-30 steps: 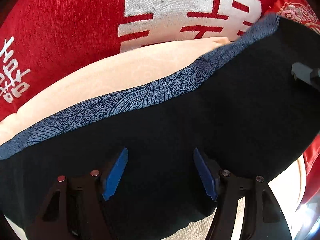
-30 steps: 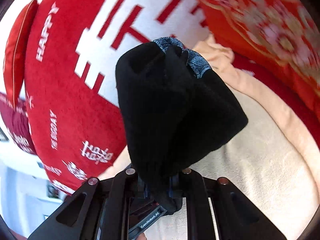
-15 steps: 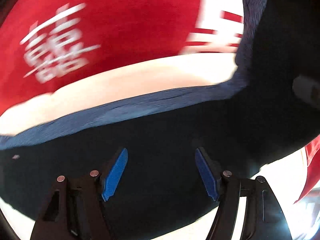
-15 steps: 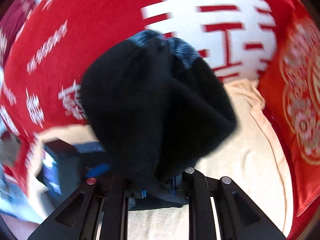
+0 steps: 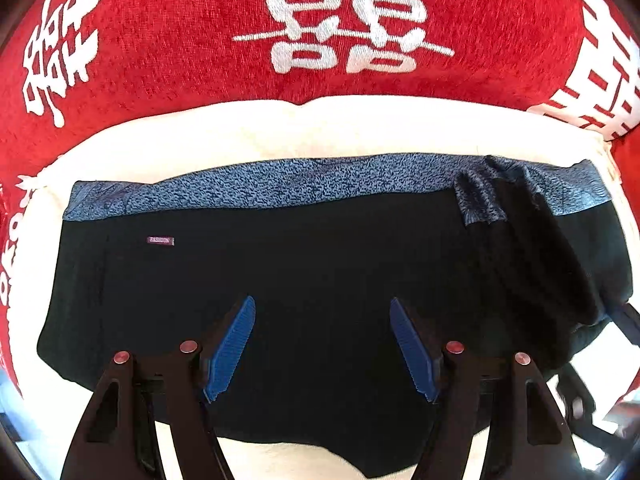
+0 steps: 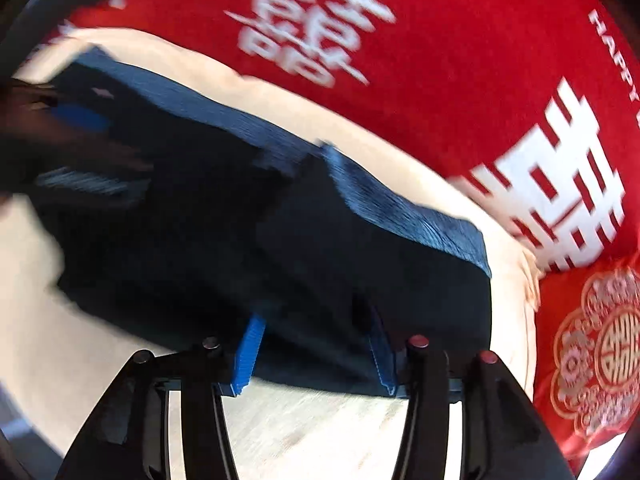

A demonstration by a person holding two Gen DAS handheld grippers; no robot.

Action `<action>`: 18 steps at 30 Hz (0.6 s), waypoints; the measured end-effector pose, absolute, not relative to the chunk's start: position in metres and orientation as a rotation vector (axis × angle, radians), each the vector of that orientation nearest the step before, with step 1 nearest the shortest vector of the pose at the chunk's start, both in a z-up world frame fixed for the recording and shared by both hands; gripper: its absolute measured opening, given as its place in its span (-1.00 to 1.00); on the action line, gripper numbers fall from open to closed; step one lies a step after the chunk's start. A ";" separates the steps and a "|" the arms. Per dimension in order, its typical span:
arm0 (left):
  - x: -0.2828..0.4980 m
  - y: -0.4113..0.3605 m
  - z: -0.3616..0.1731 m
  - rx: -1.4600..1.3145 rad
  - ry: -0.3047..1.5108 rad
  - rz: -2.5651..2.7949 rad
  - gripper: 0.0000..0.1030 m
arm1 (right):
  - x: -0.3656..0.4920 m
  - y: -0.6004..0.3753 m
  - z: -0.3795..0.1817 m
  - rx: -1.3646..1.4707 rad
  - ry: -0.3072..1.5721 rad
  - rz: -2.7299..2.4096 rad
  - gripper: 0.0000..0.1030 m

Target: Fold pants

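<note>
The black pants (image 5: 320, 264) with a blue patterned waistband (image 5: 304, 184) lie spread flat on a cream cloth. A folded-over flap (image 5: 532, 248) lies on their right part. My left gripper (image 5: 322, 344) is open and empty just above the pants' near middle. In the right wrist view the pants (image 6: 304, 240) lie flat and blurred. My right gripper (image 6: 312, 352) is open at their near edge, holding nothing. The left gripper (image 6: 76, 116) shows blurred at the far left there.
The cream cloth (image 5: 280, 136) covers the surface under the pants. A red cushion with white characters (image 5: 340, 20) stands behind it. A red and gold embroidered cushion (image 6: 592, 360) sits at the right.
My right gripper let go of the bunched pants and opened; the pants now lie flat. My left gripper stayed open and swung left over the pants.
</note>
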State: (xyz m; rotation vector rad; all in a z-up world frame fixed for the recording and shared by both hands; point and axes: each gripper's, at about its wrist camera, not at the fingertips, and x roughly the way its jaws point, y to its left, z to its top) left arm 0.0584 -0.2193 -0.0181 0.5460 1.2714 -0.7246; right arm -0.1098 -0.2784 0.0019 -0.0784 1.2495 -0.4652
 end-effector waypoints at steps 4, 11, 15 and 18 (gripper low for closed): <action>0.044 -0.242 0.002 0.458 1.330 -0.874 0.38 | -0.145 -0.301 0.037 0.126 1.187 -0.394 0.05; 0.014 -0.299 0.017 0.359 1.507 -1.236 0.38 | -0.202 -0.381 0.031 0.653 1.110 -0.434 0.06; 0.003 -0.323 0.004 0.392 1.533 -1.264 0.38 | -0.231 -0.399 0.014 0.848 1.066 -0.456 0.04; -0.005 -0.326 0.001 0.395 1.569 -1.294 0.38 | -0.241 -0.404 0.006 0.882 1.058 -0.464 0.00</action>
